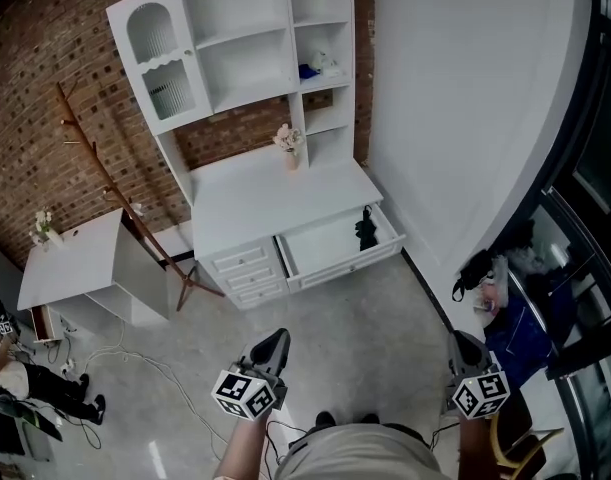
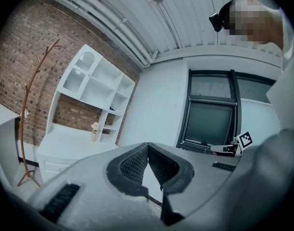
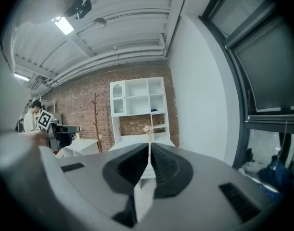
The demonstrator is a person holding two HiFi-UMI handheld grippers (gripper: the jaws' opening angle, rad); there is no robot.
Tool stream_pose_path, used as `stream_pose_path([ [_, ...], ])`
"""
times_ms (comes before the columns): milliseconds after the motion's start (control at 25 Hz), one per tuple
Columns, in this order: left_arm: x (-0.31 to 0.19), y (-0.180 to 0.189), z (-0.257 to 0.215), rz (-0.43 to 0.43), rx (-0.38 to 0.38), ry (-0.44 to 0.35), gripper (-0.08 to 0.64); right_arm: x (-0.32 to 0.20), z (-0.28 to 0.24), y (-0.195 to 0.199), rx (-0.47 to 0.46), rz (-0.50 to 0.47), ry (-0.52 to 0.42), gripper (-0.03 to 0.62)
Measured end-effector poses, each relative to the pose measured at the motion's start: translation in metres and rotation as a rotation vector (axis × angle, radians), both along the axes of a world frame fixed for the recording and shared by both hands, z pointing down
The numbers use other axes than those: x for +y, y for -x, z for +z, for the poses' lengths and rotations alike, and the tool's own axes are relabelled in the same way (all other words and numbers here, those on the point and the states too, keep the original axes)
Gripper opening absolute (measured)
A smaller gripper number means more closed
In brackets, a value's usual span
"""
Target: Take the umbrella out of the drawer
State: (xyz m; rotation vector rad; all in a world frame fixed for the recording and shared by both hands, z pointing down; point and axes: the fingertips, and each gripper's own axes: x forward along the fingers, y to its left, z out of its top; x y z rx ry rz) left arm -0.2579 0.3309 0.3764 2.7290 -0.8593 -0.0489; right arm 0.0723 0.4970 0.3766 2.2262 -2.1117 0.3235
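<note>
Head view looks steeply down on a white bench [image 1: 265, 193] with a shelf unit, set against a brick wall. Its wide drawer [image 1: 320, 245] on the right side is pulled out. The umbrella [image 1: 366, 230], black and folded, lies inside the drawer at its right end, close to the right wall. A small vase of flowers [image 1: 290, 148] stands on the bench top, and a wooden coat stand [image 1: 105, 178] leans beside the bench on the left.

Both tools are held low over the grey floor [image 1: 365, 318], well apart from the drawer. The left hand-held gripper [image 1: 277, 338] points toward the bench; in the left gripper view its ribbed pads [image 2: 137, 162] meet at the tips with nothing between them. The right hand-held gripper [image 1: 463, 343] is likewise closed: in the right gripper view its jaws press together at the tips and hold nothing, with the bench seen straight ahead in the distance.
</note>
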Motion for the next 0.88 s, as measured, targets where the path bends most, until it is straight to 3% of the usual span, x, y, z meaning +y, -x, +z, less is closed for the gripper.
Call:
stream_pose_path([
  [560,-0.018,0.036,0.009,0.050,0.003,0.001,0.025,-0.007,-0.003,0.045,0.029,0.036,0.007,0.034],
  [880,-0.028,0.042,0.009,0.048,0.015,0.002,0.025,-0.015,-0.006,0.046,0.031,0.049,0.008,0.034],
])
